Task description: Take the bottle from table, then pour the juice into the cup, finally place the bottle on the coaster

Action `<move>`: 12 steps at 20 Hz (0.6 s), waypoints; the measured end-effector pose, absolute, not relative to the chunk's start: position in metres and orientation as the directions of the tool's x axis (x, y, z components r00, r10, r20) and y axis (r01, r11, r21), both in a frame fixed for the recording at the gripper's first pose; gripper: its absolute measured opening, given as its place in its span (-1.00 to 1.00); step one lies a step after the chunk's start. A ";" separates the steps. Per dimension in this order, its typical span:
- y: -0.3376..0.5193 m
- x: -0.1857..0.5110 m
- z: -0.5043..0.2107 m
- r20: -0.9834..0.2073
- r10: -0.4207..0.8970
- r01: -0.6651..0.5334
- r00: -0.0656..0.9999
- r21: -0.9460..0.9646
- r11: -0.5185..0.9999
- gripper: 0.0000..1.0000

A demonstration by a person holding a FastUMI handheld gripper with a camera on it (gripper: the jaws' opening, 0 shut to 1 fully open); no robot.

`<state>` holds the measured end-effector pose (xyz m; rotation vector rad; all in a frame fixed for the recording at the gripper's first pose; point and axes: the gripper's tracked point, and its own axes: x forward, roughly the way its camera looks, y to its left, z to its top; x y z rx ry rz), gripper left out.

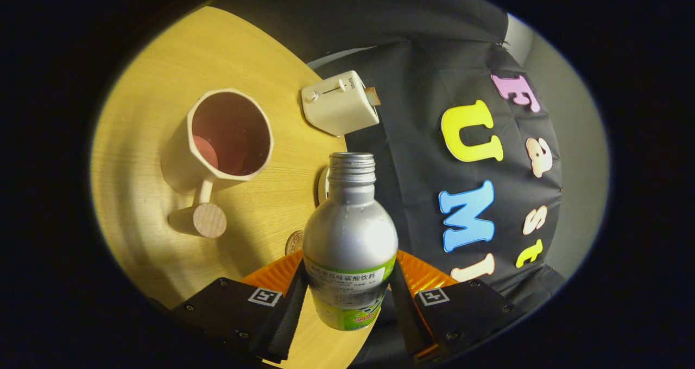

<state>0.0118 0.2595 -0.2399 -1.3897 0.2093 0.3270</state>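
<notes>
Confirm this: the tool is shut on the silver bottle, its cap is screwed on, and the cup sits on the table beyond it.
Not quite. The gripper view shows the bottle has no cap: its threaded neck is bare and open. The rest holds: the tool is shut on the bottle, and the cup sits on the table beyond it.

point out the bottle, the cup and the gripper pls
bottle (350, 239): gripper view, on its silver shoulder, held between the fingers.
cup (231, 133): gripper view, on its inner wall, beyond the fingers on the table.
gripper (347, 298): gripper view, midway between the fingertips, shut on the bottle.
</notes>
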 end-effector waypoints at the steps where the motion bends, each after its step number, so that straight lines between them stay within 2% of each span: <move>1: 0.260 0.011 -0.240 -0.331 0.104 -0.343 0.938 -0.931 0.126 0.52; 12: 0.272 0.021 -0.237 -0.324 0.148 -0.316 0.935 -0.946 -0.072 0.52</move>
